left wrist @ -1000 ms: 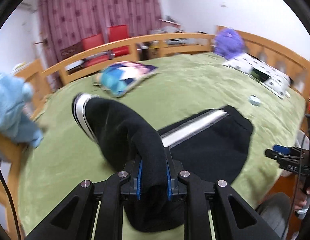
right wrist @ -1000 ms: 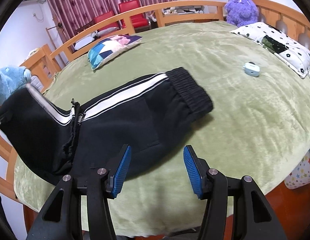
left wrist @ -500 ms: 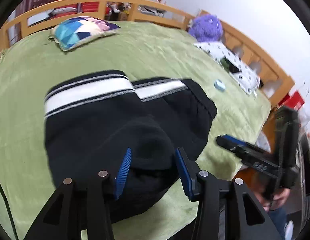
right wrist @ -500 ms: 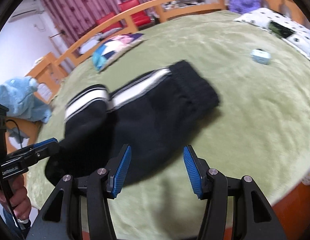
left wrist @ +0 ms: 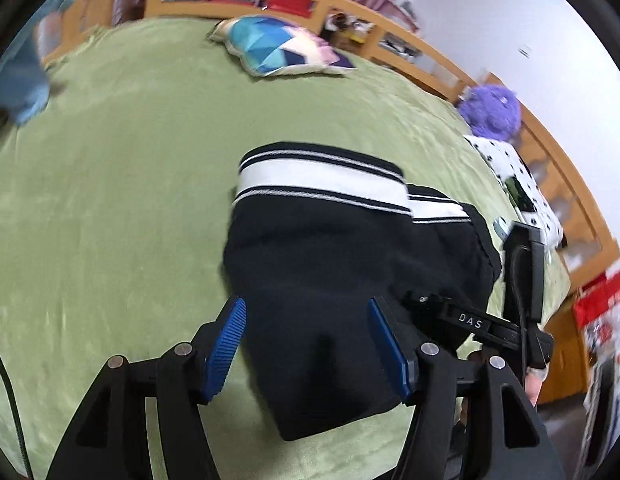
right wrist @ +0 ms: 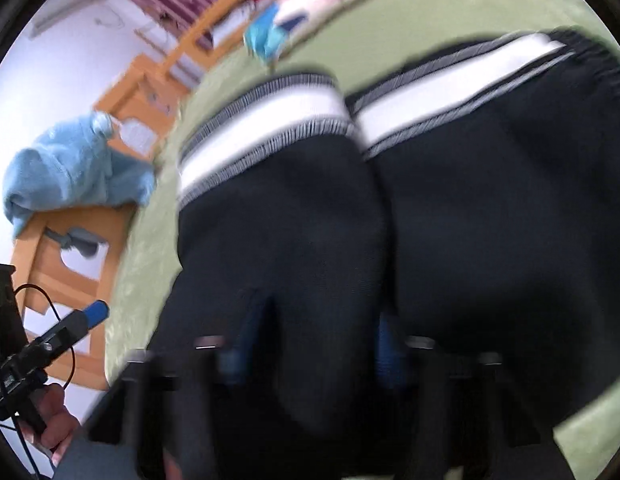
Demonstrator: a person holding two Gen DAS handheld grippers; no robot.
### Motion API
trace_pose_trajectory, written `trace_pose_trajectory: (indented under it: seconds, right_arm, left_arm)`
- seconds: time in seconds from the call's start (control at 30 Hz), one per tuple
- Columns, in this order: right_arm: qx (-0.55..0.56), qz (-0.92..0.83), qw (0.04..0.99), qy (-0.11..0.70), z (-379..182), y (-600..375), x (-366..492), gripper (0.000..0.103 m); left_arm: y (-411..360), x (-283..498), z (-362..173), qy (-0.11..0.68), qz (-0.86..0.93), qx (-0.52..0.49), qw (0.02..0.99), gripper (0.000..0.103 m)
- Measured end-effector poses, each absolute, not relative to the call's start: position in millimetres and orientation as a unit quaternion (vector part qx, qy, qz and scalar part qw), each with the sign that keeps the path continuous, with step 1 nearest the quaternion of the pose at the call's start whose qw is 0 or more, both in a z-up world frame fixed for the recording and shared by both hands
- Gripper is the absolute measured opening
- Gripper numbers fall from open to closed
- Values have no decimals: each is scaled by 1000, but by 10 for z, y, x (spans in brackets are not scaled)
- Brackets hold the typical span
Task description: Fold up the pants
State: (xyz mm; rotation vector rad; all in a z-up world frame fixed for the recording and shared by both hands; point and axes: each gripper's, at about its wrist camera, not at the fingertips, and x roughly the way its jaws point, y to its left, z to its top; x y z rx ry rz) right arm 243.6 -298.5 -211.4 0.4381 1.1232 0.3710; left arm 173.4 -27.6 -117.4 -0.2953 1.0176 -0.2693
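pants (left wrist: 350,280) lay folded over, frame centre, on bed (left wrist: 110,200). my left gripper (left wrist: 310,340) gaped, empty. right gripper (right wrist: 310,344) blurred, grip unclear. next probably another fold.

Both wrist views — close, facing pants (left wrist: 350,272)

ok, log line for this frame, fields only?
stage: fold laid over | pants: doubled on green bedspread | left gripper: open, astride near edge | right gripper: blurred, low over pants, state unclear
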Motion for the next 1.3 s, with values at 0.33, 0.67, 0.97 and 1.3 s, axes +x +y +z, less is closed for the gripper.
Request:
trace_pose_trajectory:
  seconds: [0.33, 0.67, 0.97, 1.3]
  right_arm:
    - [101, 136, 903, 395, -950, -3781, 2422, 11]
    - [55, -21, 898, 436, -1484, -4748, 2341, 31]
    - [25, 17, 890, 456, -1866, -4541, 1874, 42]
    - [66, 41, 905, 419, -1424, -4875, 2145, 70]
  left_arm:
    - [-349, 1756, -1309, 493, -135, -136, 849, 61]
    - [-1123, 1855, -1356, 500, -198, -120, 835, 61]
    - [-1697, 1770, -1950, 562, -188, -88, 801, 65]
    - [-1378, 2185, -1623, 523, -164, -101, 830, 66]
